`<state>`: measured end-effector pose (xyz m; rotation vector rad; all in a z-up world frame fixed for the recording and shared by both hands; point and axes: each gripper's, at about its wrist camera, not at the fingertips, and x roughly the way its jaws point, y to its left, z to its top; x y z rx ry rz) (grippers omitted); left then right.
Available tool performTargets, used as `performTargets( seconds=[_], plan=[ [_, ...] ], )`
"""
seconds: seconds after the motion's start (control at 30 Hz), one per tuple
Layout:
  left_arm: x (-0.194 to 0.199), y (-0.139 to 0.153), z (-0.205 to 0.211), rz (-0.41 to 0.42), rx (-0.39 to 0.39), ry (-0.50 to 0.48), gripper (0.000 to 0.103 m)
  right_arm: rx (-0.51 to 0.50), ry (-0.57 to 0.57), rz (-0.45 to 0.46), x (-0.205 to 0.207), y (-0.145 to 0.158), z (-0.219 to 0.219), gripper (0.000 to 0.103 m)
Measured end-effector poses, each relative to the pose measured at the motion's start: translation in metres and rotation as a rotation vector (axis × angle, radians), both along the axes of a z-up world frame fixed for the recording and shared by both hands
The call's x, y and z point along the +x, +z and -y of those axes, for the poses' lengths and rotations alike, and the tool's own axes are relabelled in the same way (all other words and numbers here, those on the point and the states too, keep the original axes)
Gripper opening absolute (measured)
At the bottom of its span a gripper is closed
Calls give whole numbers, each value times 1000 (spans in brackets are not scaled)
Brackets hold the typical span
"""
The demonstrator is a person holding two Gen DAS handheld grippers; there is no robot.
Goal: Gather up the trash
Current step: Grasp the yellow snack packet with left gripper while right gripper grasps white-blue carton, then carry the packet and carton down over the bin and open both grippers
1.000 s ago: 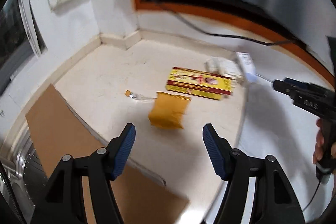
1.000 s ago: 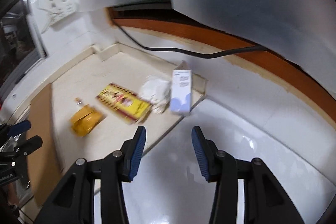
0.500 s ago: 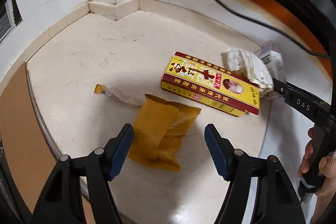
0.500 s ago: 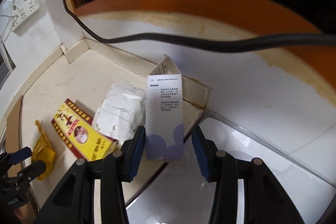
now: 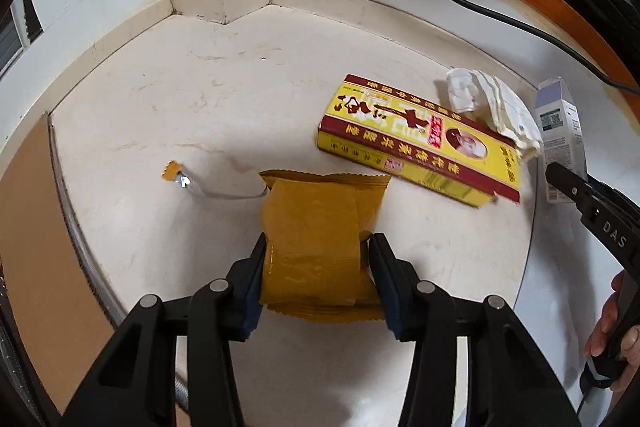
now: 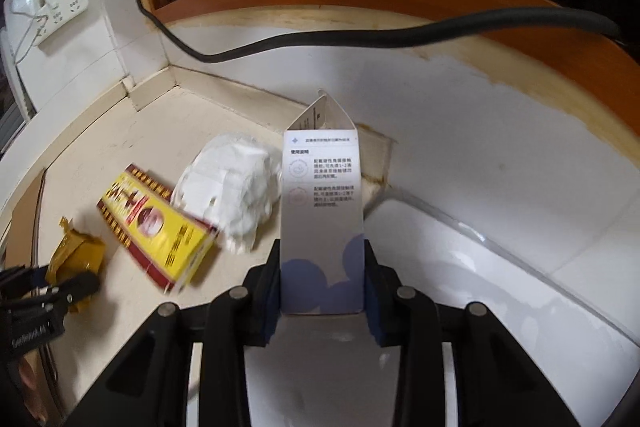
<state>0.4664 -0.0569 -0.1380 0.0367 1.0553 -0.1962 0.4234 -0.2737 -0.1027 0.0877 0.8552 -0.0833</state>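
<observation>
Both tongs closing — left tongs (image 5: 318, 269) on wrapper (image 5: 316, 239), right tongs (image 6: 322, 287) on carton (image 6: 322, 211).

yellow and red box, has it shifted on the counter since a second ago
No. The yellow and red box still lies beside the white crumpled paper; only the cameras came closer.

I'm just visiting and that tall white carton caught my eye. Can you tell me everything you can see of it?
The tall white carton looks like thin cardboard, white fading to pale lilac with darker blue blobs at its base, and small printed text with round icons on the face. Its top flap is open and sticks up. It stands upright at the edge of the cream counter, beside crumpled white paper. The right gripper is closing on its lower part, a pad against each side.
</observation>
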Motion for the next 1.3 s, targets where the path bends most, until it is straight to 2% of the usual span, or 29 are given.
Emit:
performTargets(
  seconds=[0.3, 0.5, 0.7, 0.9, 1.3],
  plan=[
    [-64, 29, -5, 66, -36, -62, 46, 31, 60, 32, -67, 27, -22, 34],
    [-126, 58, -12, 122, -76, -108, 46, 77, 126, 75, -123, 54, -50, 34],
    [-197, 82, -25, 172, -142, -133, 46, 157, 210, 117, -195, 66, -65, 34],
    [-259, 89, -39, 201, -185, -135, 46, 244, 271, 125, -252, 61, -78, 34],
    [-357, 71, -53, 278, -196, -120, 46, 234, 353, 166, -341, 41, -111, 34]
  ],
)
